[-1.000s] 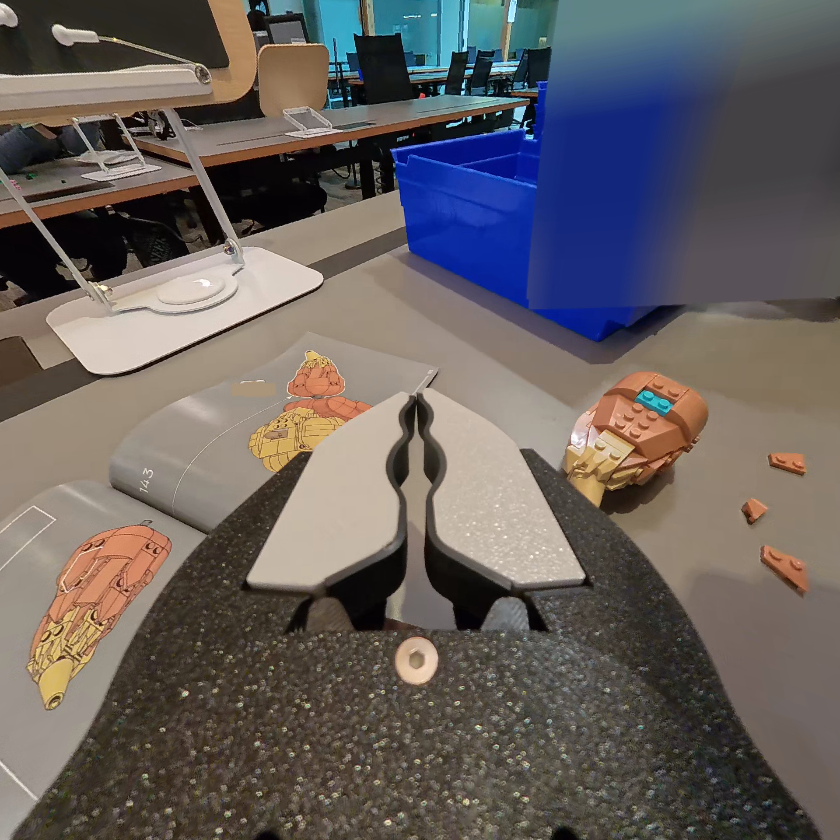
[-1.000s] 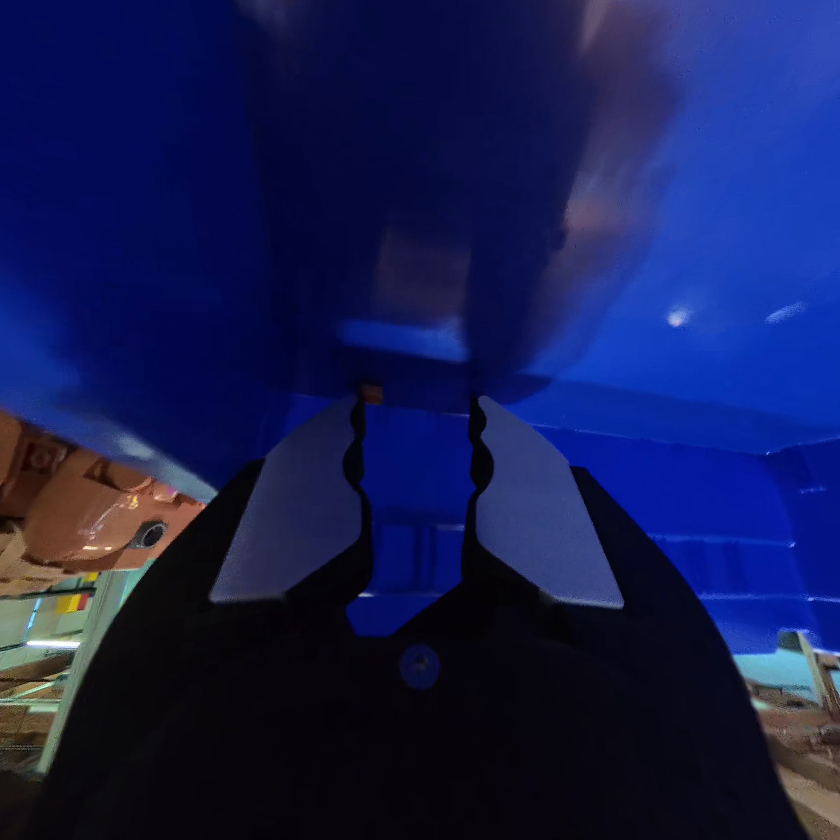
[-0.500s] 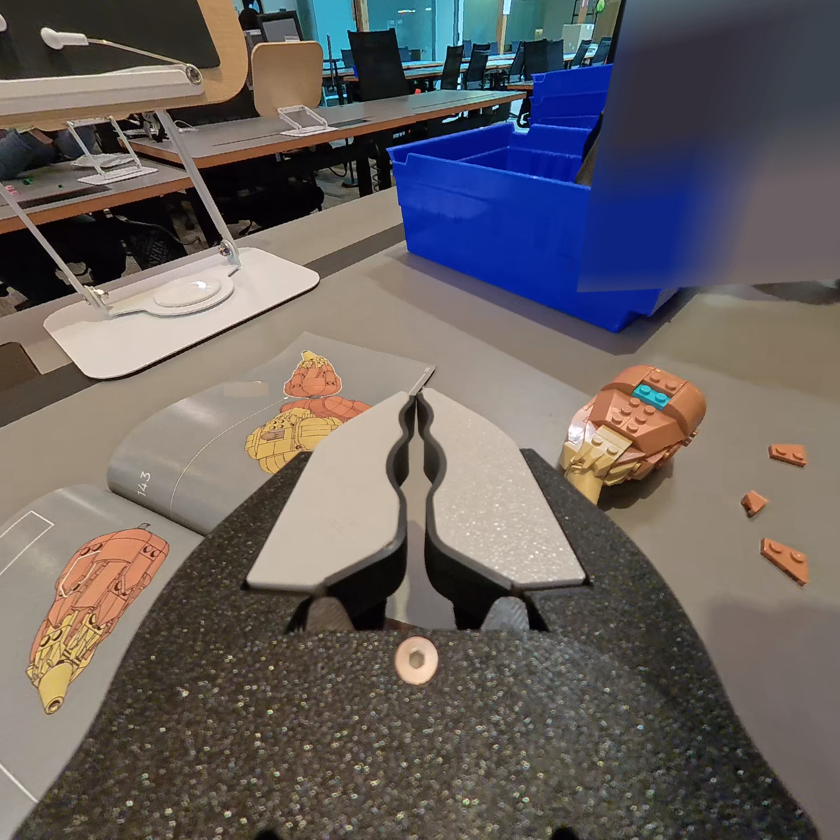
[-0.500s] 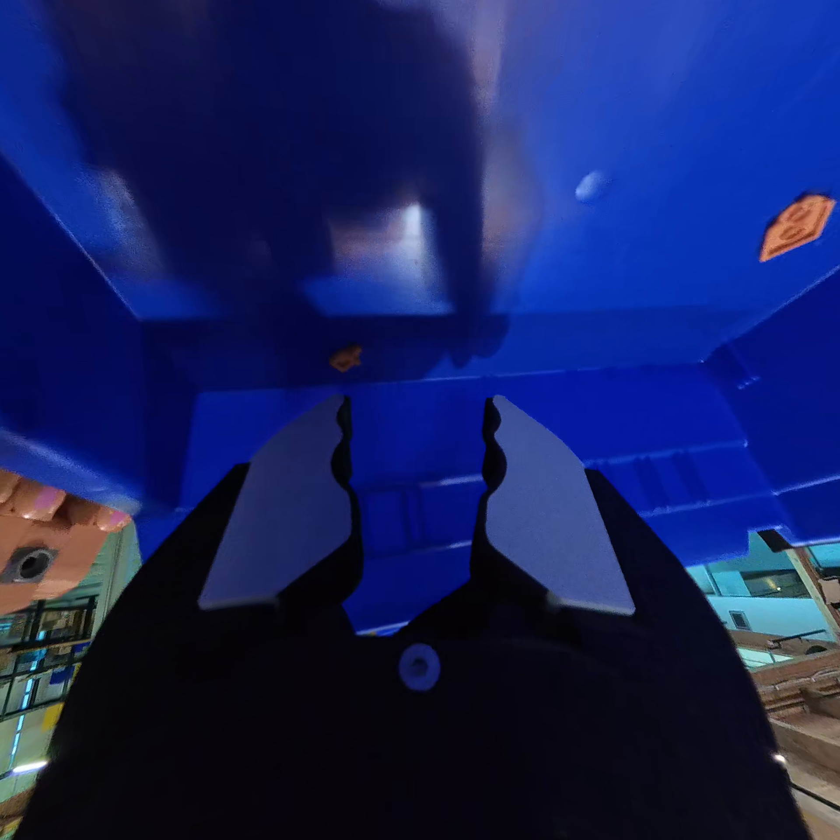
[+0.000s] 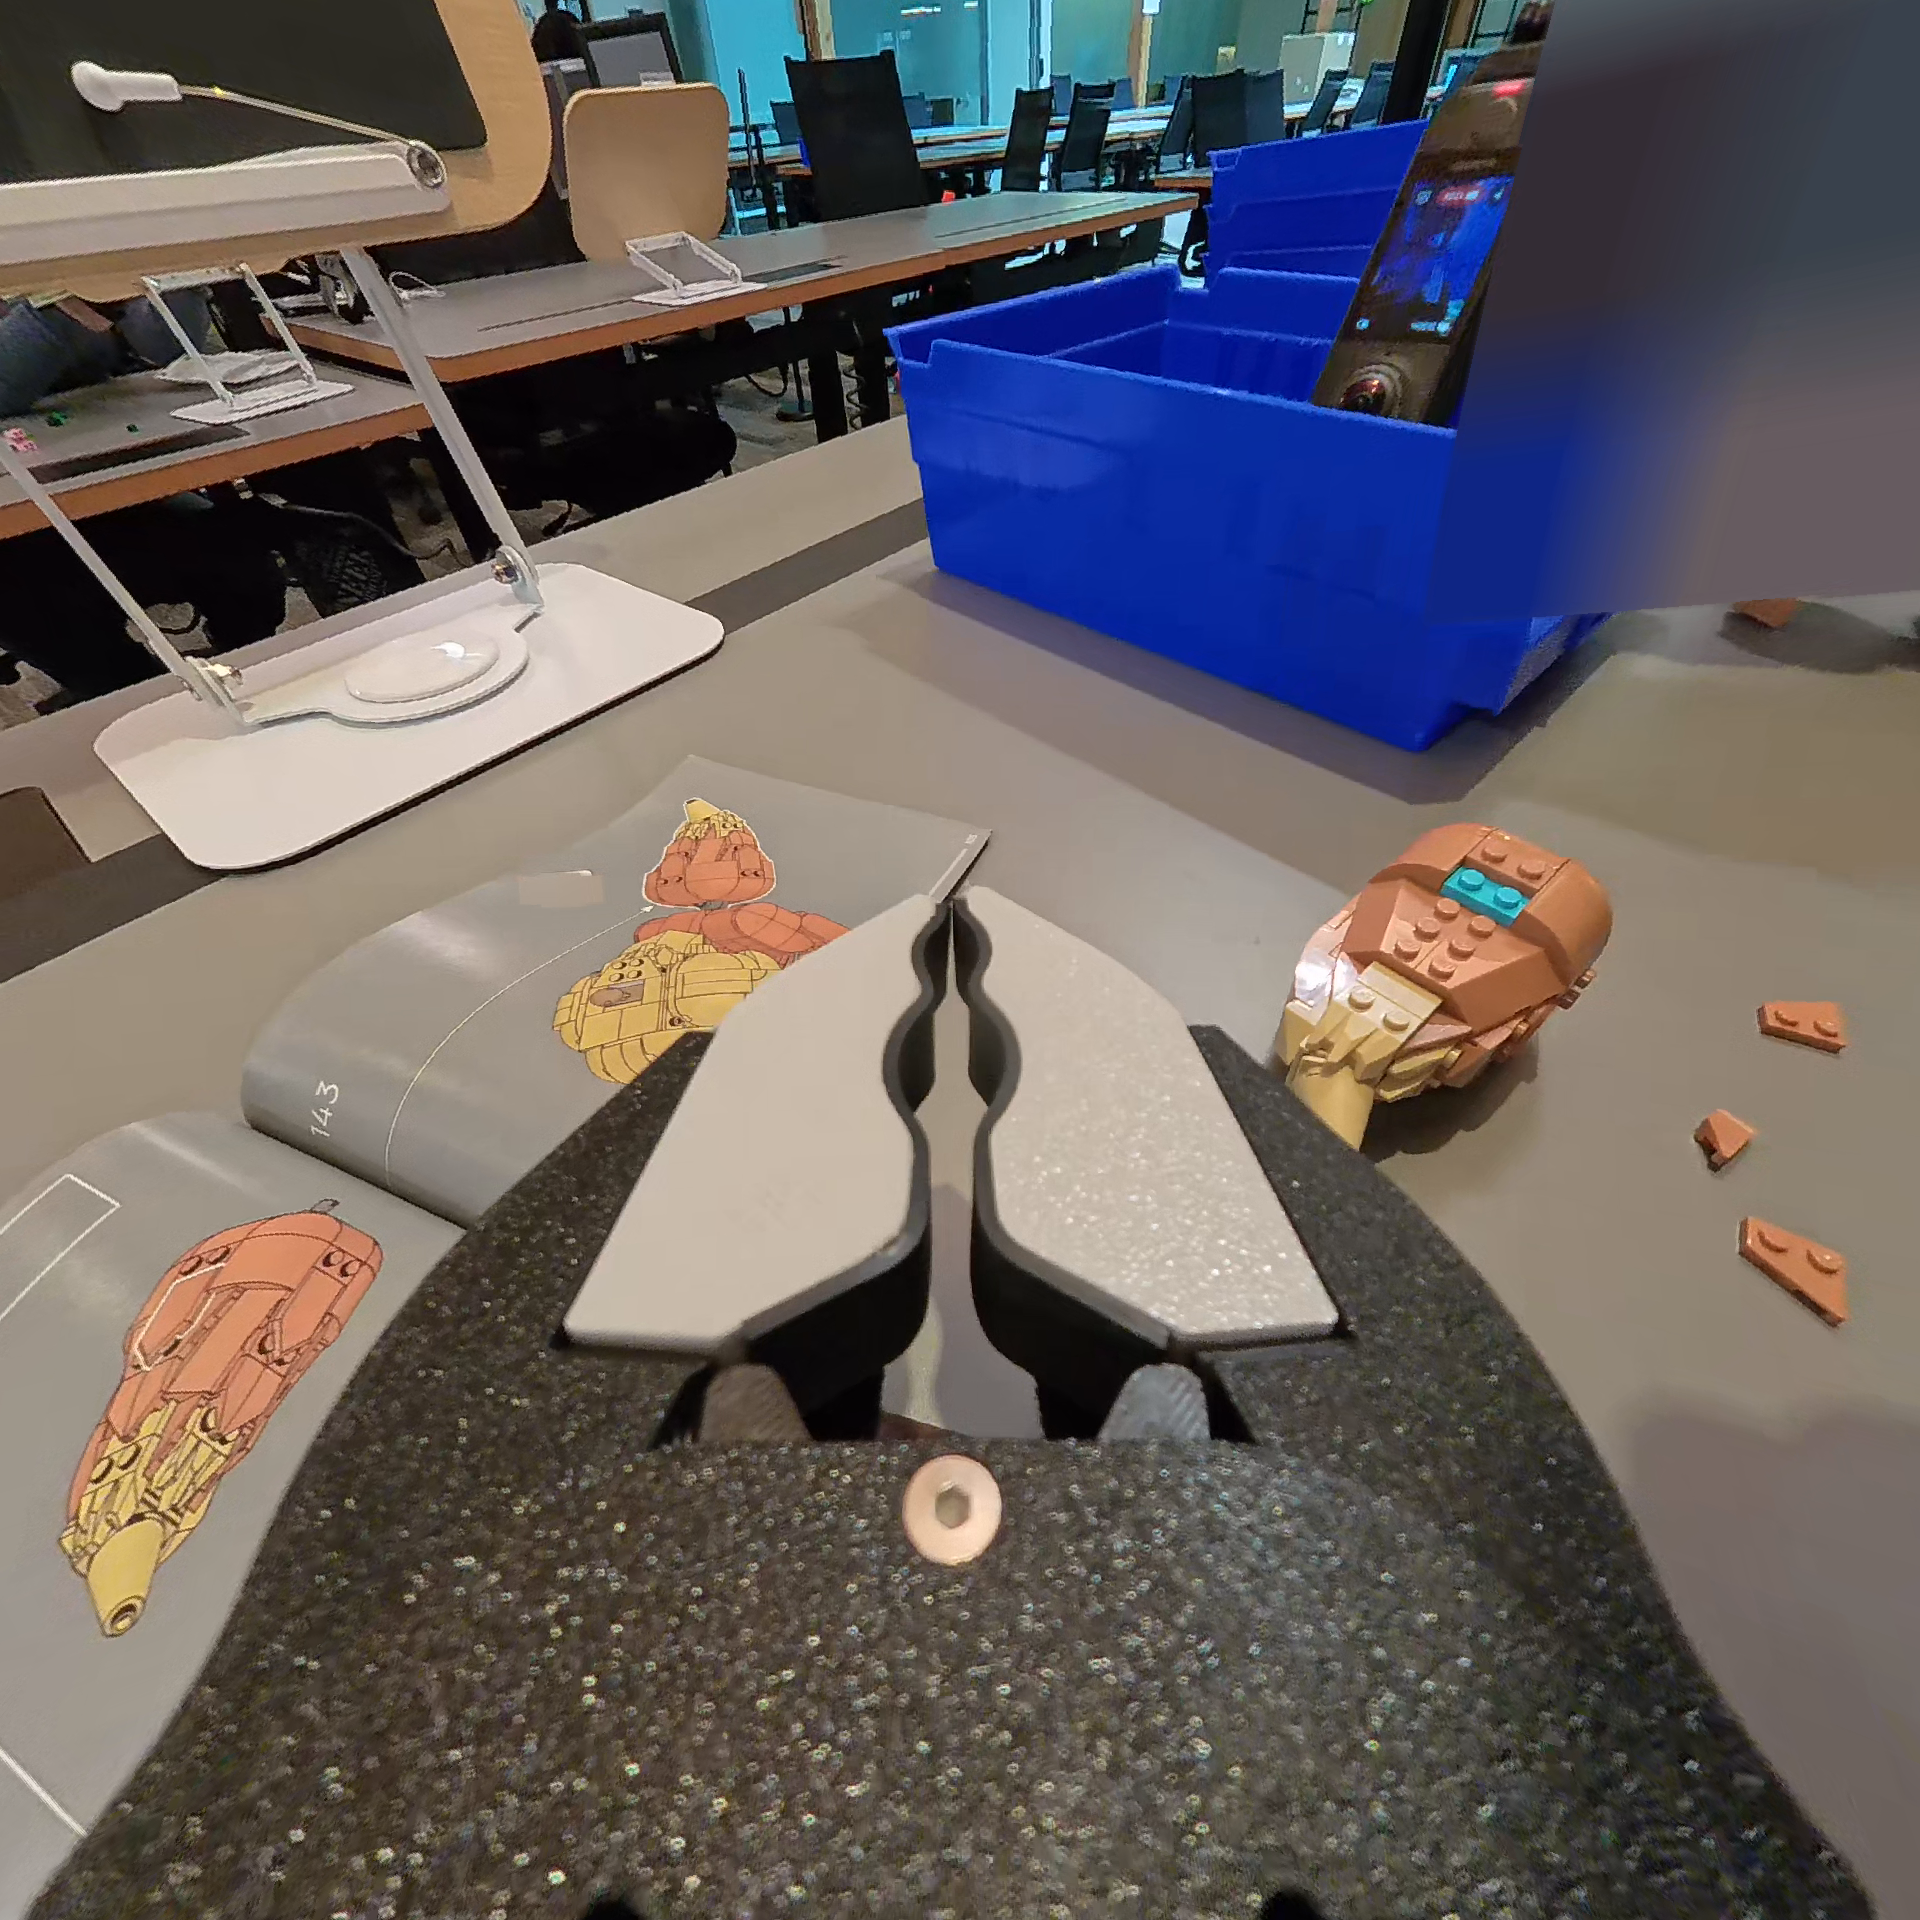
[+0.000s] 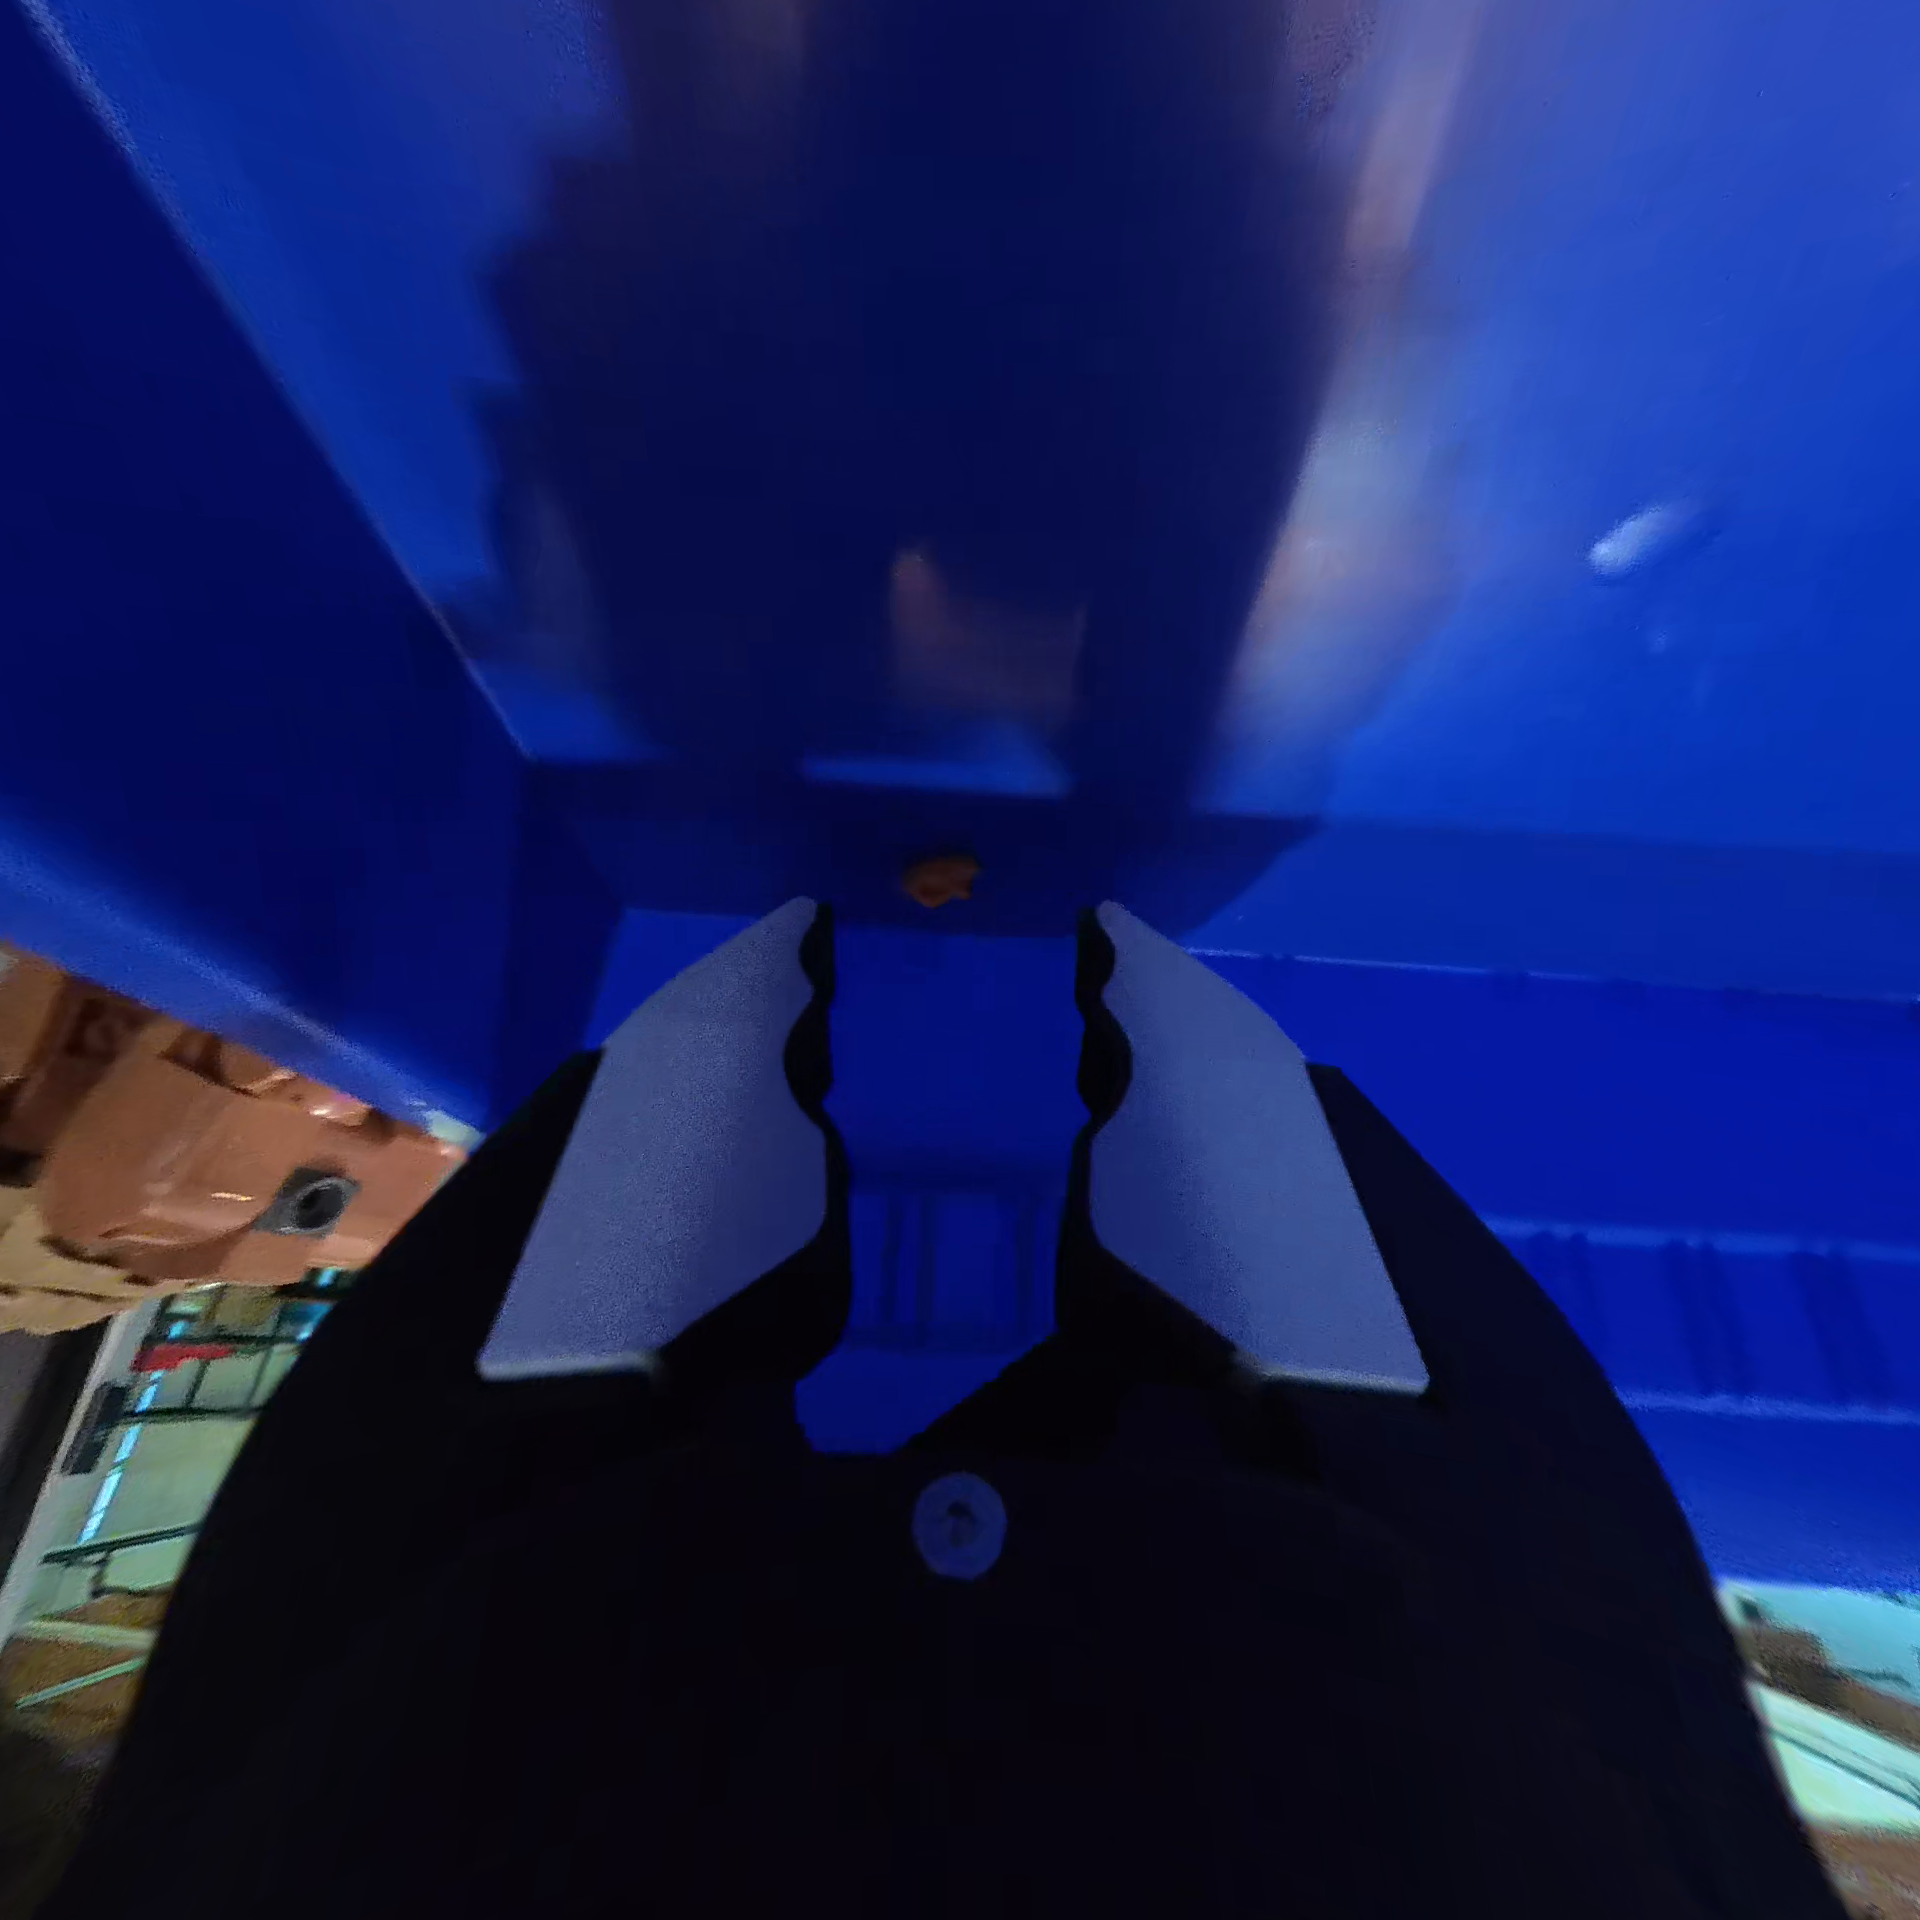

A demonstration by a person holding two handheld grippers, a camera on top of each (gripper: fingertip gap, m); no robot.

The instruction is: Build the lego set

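The left claw (image 5: 951,914) hangs over the grey table (image 5: 1091,758) with its jaws closed tip to tip, nothing between them. Under and ahead of it, from 8 to 11 o'clock, lies the open booklet (image 5: 436,997), showing drawings of the orange and tan build. At 2 o'clock of the tips, near them, the model (image 5: 1455,966) rests on its side on the table: brown shell, tan base, a teal stud plate on top. Three loose brown plates sit apart from it toward 3 o'clock: one (image 5: 1803,1025) beside the model, a small one (image 5: 1723,1138) below that, and a wedge (image 5: 1794,1268) nearest the camera. Farther off at 1 o'clock stands the blue bin (image 5: 1195,520), with dividers inside; its contents cannot be seen from this side. A camera device (image 5: 1423,249) with a lit screen and a lens stands upright in or just behind the bin's right part. At 10 o'clock is a white stand (image 5: 416,707).

The right claw (image 6: 948,925) is inside the blue bin, its jaws parted to a middling gap and holding nothing. Just ahead of the tips at 12 o'clock, a small orange piece (image 6: 938,879) lies on the bin floor, not touched. The rest of that compartment looks bare, though much of it is blurred. At 8 o'clock, outside the bin wall, part of a brown build shows.
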